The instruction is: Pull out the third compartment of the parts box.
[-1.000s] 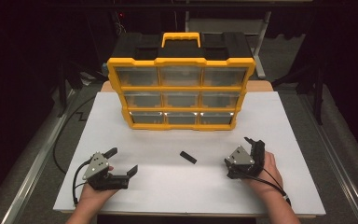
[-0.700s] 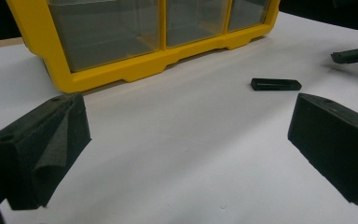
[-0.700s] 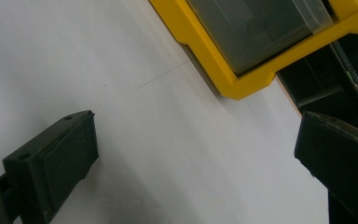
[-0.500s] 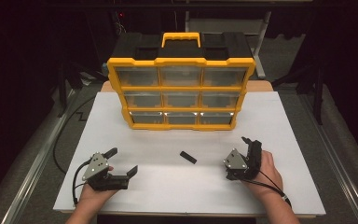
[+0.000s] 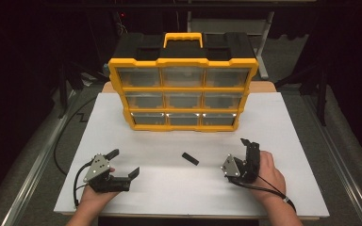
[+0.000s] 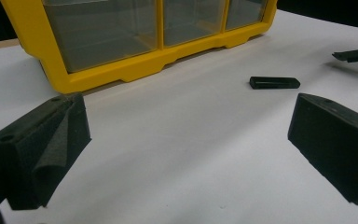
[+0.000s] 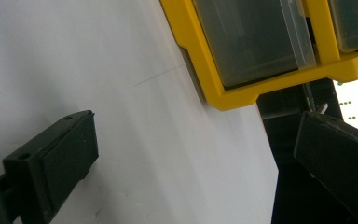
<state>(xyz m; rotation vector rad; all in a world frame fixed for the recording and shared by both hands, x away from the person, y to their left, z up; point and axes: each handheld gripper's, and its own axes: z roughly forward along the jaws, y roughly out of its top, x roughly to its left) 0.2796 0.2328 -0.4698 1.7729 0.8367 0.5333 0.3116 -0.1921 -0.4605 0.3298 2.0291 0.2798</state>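
Fingers spread wide on both grippers, nothing between them. Left gripper (image 5: 122, 162) low over the white worktop (image 5: 169, 188) near its front left corner, resting in a hand (image 5: 92, 200), jaws pointing toward the worktop's middle; foam pads (image 6: 42, 149) well apart in the left gripper view, bare white surface between. Right gripper (image 5: 249, 143) near the front right, held in a hand (image 5: 268, 176), rolled onto its side, jaws aimed toward the far edge; right pad (image 7: 51, 163) and its partner wide apart in the right gripper view, with a yellow corner of the organizer beyond. Small black block (image 5: 190, 158) flat on the worktop between the two grippers, nearer the right one, touching neither, lying slantwise. Yellow drawer organizer (image 5: 184, 94) upright at the far edge's middle, clear drawers facing the front, all shut, yellow handle (image 5: 183, 38) on top. Block well apart from organizer.
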